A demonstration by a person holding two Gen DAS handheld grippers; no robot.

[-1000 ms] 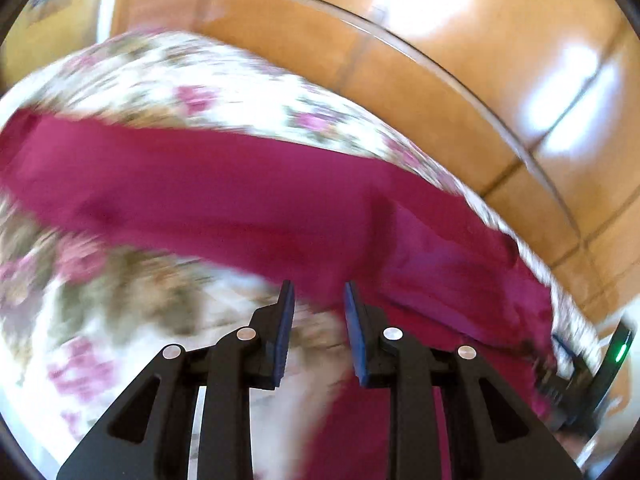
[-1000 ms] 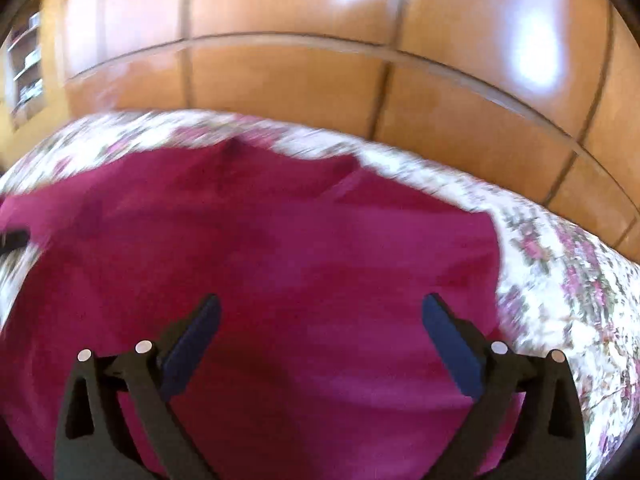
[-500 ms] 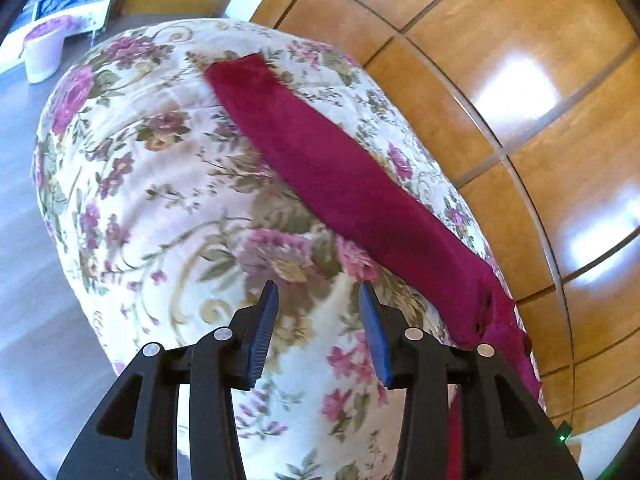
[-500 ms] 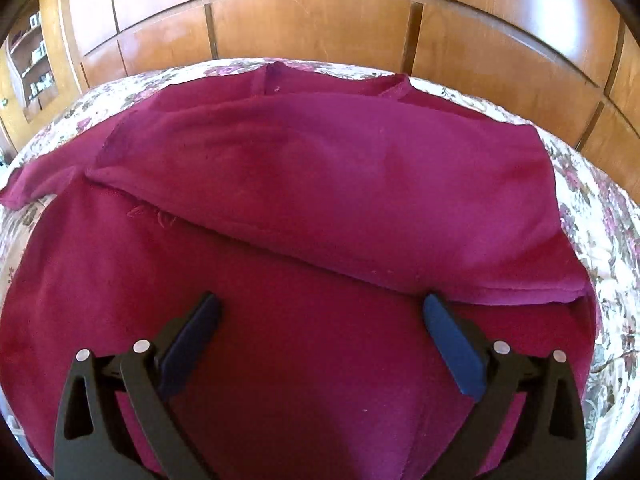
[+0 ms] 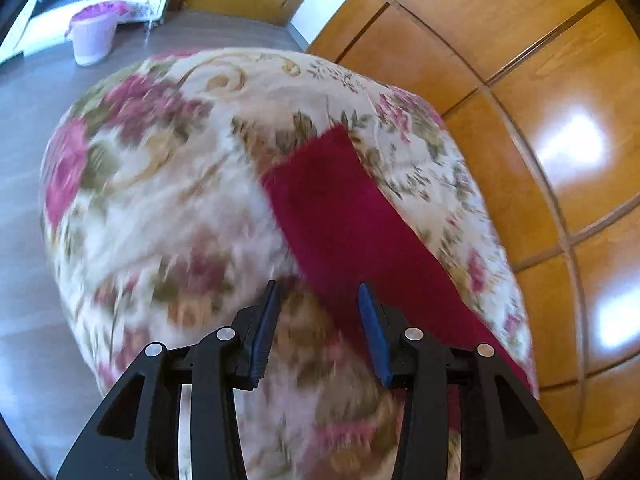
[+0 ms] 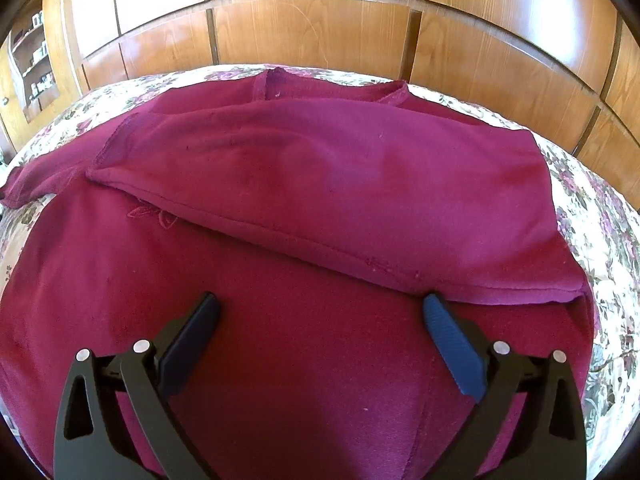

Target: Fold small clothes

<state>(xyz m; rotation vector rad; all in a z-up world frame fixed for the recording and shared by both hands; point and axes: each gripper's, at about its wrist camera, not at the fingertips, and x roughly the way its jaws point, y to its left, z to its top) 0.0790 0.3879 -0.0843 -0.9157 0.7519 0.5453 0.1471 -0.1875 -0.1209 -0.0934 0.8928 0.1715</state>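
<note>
Two tools empty: left tool (image 5: 319,300) closing, right tool (image 6: 320,316) wide above half-folded maroon garment (image 6: 320,184).

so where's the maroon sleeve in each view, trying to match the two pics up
Left wrist view: the maroon sleeve runs as a long strip from the picture's centre down to the lower right, lying flat on the floral bedspread, just ahead of the left claw.
Right wrist view: the sleeve sticks out at the far left edge, beside the folded body of the garment.
Shared landmark: the wooden panelled wall behind the bed.
</note>
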